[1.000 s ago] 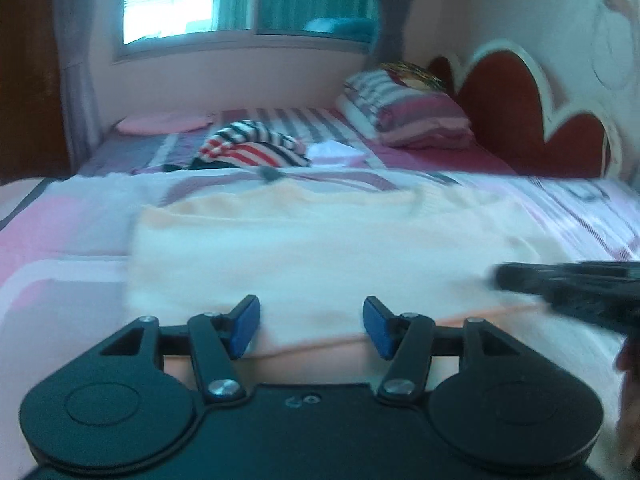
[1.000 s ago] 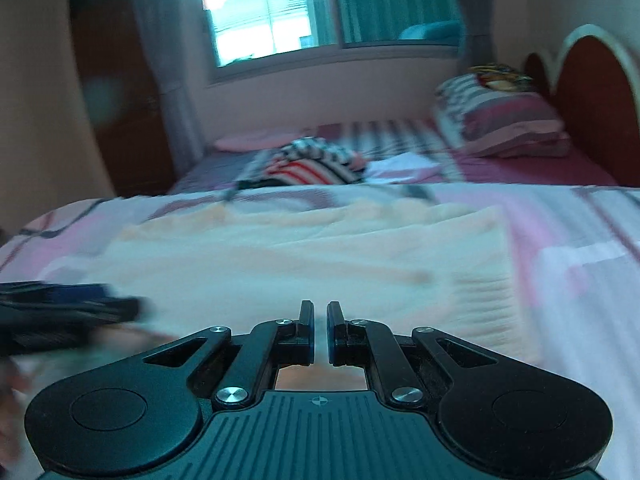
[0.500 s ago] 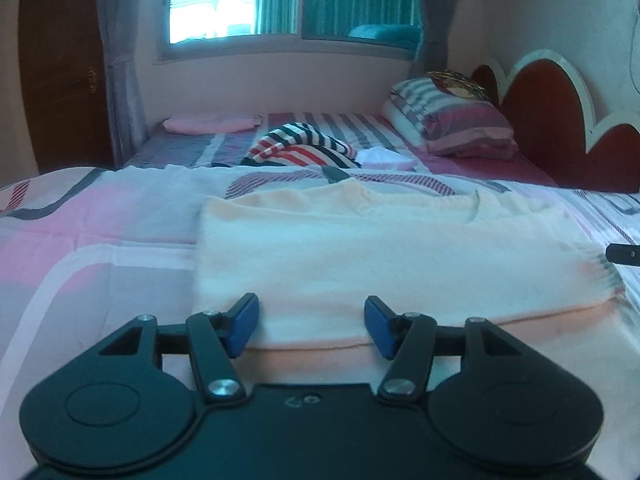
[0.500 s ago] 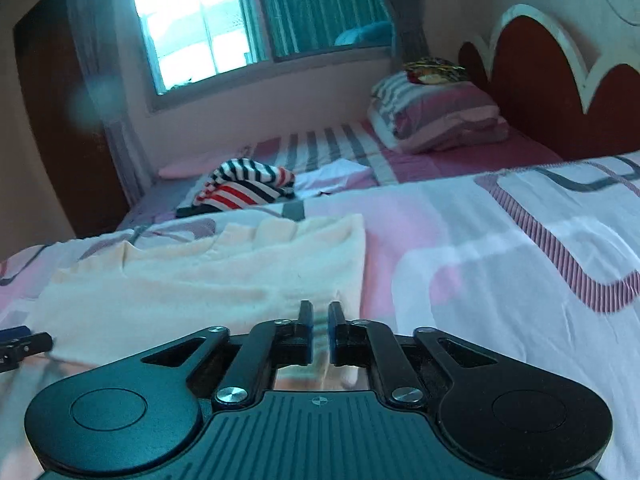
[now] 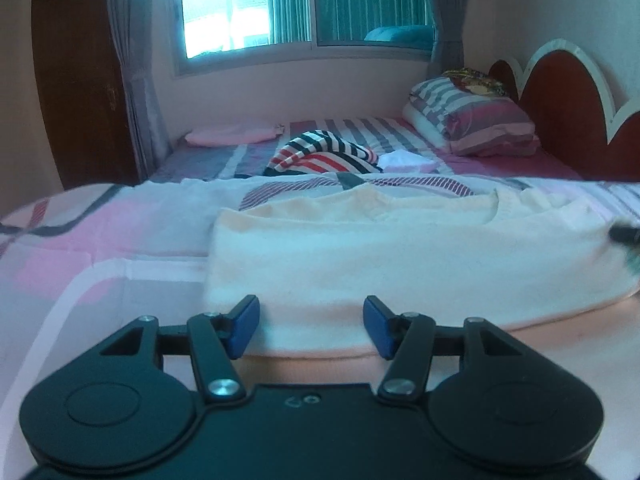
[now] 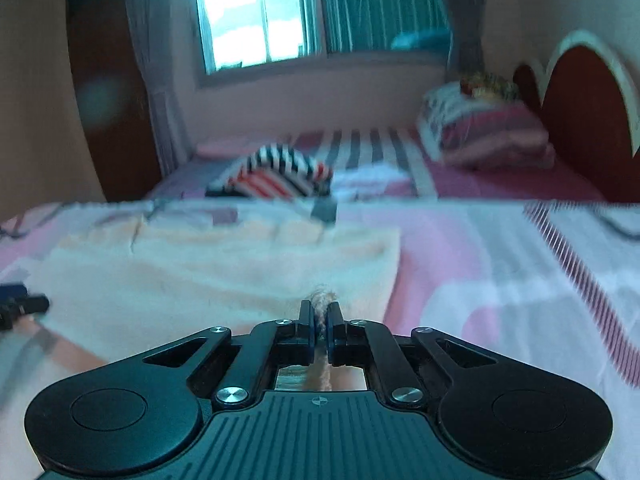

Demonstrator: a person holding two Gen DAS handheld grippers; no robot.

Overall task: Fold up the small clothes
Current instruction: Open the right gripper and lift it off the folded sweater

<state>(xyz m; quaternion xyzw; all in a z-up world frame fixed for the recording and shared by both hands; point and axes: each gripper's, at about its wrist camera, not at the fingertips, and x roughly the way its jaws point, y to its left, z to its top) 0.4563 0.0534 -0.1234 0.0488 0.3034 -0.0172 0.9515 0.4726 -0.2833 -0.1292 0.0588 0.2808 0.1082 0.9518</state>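
A cream knit garment (image 5: 400,256) lies flat on the pink and white bedsheet (image 5: 100,248), folded lengthwise. My left gripper (image 5: 311,326) is open, its blue fingertips just above the garment's near left edge, holding nothing. In the right wrist view the same garment (image 6: 208,280) spreads to the left. My right gripper (image 6: 319,320) is shut on a pinch of the garment's near right edge. The right gripper shows blurred at the far right of the left wrist view (image 5: 624,236). The left gripper shows at the far left of the right wrist view (image 6: 20,308).
A striped red, white and navy garment (image 5: 324,156) and a white cloth (image 5: 406,160) lie further back on the bed. Folded blankets and pillows (image 5: 468,124) are stacked by the red headboard (image 5: 568,120). A pink cushion (image 5: 228,136) lies under the window.
My right gripper has moved along the garment's near right edge and now has cloth pinched between its fingers. The left gripper has stayed open and shifted slightly toward the garment's left end.
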